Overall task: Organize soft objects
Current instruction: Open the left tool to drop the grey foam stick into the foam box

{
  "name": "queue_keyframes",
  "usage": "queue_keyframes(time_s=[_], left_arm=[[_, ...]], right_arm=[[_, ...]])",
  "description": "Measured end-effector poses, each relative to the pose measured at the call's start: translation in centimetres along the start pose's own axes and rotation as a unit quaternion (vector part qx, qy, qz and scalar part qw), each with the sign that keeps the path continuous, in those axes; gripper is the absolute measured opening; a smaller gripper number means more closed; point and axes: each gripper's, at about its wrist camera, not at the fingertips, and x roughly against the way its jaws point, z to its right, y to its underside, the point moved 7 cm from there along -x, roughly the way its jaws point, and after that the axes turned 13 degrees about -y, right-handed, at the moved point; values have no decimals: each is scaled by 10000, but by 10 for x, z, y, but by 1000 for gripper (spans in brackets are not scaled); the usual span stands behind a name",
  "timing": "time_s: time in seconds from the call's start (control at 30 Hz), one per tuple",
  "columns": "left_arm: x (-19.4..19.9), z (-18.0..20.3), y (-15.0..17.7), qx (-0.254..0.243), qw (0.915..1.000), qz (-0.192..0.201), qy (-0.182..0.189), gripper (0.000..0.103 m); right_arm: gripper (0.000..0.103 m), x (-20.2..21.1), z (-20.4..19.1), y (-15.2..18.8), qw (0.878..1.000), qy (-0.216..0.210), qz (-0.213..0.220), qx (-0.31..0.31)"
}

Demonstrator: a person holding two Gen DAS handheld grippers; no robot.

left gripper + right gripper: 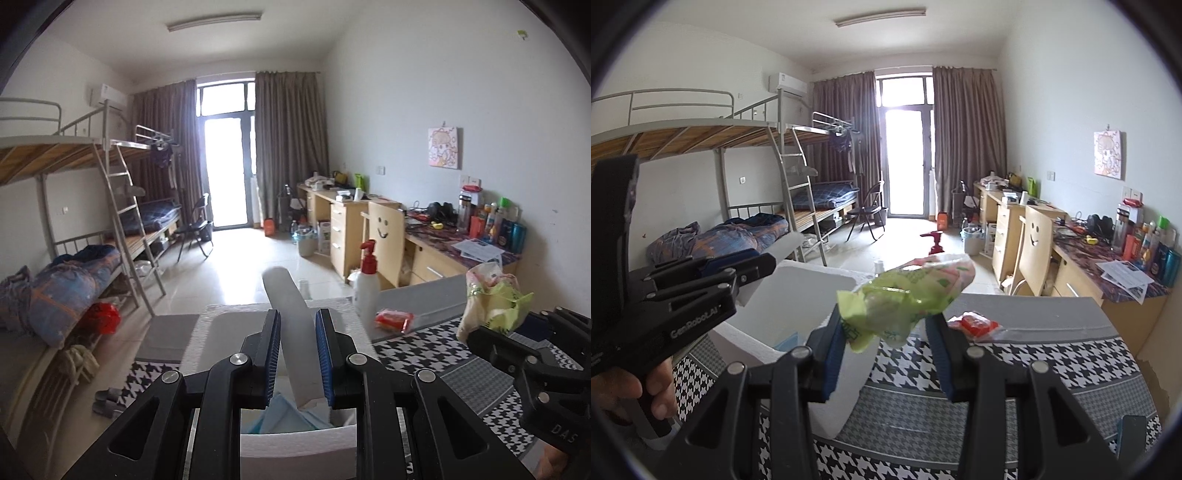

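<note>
Left wrist view is showing the left gripper (297,354) hanging over a white foam box (295,439) sitting at the left edge of the tabletop (480,376), which is wearing a black-and-white houndstooth cloth. A flat white foam strip (291,332) is running up between its blue-padded fingers (271,360). They're standing part-way open, and honestly I can't tell if the pads are actually pinching the strip or it's just passing through the gap.

Progress-wise, I'd guess it's somewhere mid-way. Some light blue folded fabric (280,417) is already lying down in the box, so at least one soft thing looks sorted. The right gripper (886,332) is carrying a crinkly green-and-pink plastic packet (908,295) up in the air above the tabletop, just right of the box and not in it yet. The packet is pressing against the left finger (834,350), while the right finger is looking a bit clear of it, so the hold is seeming pretty loose and one-sided to me.

Still left: a small red plastic-wrapped packet (975,324) is lying out on the cloth toward the far edge of the tabletop, near a white pump bottle with a red top (367,284). I'm figuring the green packet needs dropping in the box, then the red one.
</note>
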Motion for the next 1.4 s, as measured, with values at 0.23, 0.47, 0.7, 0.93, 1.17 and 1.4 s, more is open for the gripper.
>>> queue_keyframes(time_s=[0.23, 0.47, 0.7, 0.93, 1.17, 1.4], left_arm=[[-17, -17, 4, 165, 9994, -198, -238, 21], [-25, -20, 6, 183, 9992, -286, -211, 21], [-30, -20, 8, 102, 9991, -314, -257, 43], [-23, -40, 11, 290, 9976, -77, -628, 102], [-15, -63, 18, 409, 9946, -33, -955, 102], [-6, -85, 25, 646, 9914, -68, -1140, 102]], right_arm=[[47, -9, -5, -1, 9999, -106, -64, 53], [47, -16, -7, -1, 9998, -114, -134, 131], [47, -21, -10, -3, 9996, -121, -168, 172], [47, -24, -14, -4, 9995, -112, -187, 214], [47, -27, -15, -7, 9994, -116, -202, 245], [47, -33, -22, -9, 9989, -206, -240, 345]])
